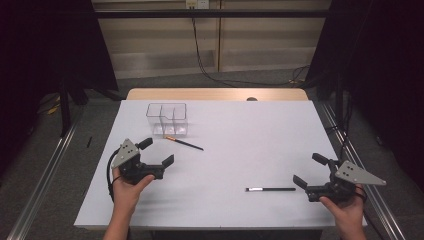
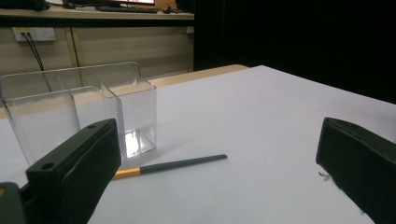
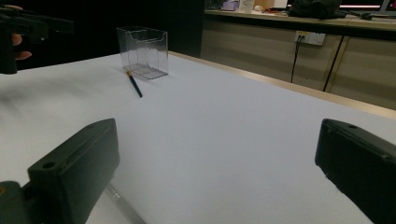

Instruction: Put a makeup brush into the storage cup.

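A clear two-compartment box (image 1: 167,120) stands on the white table (image 1: 235,145) at the back left. Just in front of it lies a thin black brush with an orange end (image 1: 184,143). My left gripper (image 1: 157,151) hovers open and empty beside the brush's tip. The left gripper view has the box (image 2: 79,112) and the brush (image 2: 170,165) close ahead between its wide-apart jaws. A second black stick with a pale end (image 1: 270,189) lies at the front right. Its dark end points at my right gripper (image 1: 308,170), which is open and empty.
The right gripper view looks across bare table to the far box (image 3: 142,51) and brush (image 3: 134,84), with the other gripper (image 3: 23,28) at top left. A pale slim shaft (image 3: 122,204) lies by its lower-left jaw. The wooden table edge (image 1: 215,94) runs along the back.
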### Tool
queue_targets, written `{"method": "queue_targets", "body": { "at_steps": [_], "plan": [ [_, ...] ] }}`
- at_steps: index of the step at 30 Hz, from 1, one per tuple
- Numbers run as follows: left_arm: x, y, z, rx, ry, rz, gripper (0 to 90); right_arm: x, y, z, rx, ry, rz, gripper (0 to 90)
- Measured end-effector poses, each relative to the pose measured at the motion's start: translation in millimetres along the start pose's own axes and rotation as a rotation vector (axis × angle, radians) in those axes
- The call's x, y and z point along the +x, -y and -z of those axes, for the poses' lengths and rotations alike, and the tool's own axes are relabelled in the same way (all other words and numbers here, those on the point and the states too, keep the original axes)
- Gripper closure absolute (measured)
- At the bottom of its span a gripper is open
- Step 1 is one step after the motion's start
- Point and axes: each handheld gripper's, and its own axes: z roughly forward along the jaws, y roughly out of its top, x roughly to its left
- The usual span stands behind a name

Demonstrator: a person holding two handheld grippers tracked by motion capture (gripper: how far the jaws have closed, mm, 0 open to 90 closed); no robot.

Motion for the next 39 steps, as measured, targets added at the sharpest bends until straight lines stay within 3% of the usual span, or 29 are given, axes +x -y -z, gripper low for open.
{"method": "queue_targets", "body": {
  "at_steps": [14,22,28,34,39],
  "plan": [
    [-1.2,-5.5,-26.4,-0.017,0.002,0.003,0.0,1.1,-0.6,-0.2,0.002,-0.005,0.011,0.0],
    [3.0,-3.8,-40.4,-0.023,-0.025,0.015,0.0,2.1,-0.7,-0.3,0.004,-0.007,0.015,0.0],
    [6.7,-2.9,-49.8,-0.009,-0.054,0.034,0.0,3.4,-1.5,0.0,0.002,-0.013,0.021,0.0],
    [7.7,-1.0,-59.3,0.006,-0.047,0.045,0.0,3.0,-1.0,-0.4,0.002,-0.013,0.017,0.0],
    [7.6,-1.8,-67.7,0.016,-0.070,0.046,0.0,3.5,-1.6,-0.2,0.001,-0.016,0.022,0.0]
  ]
}}
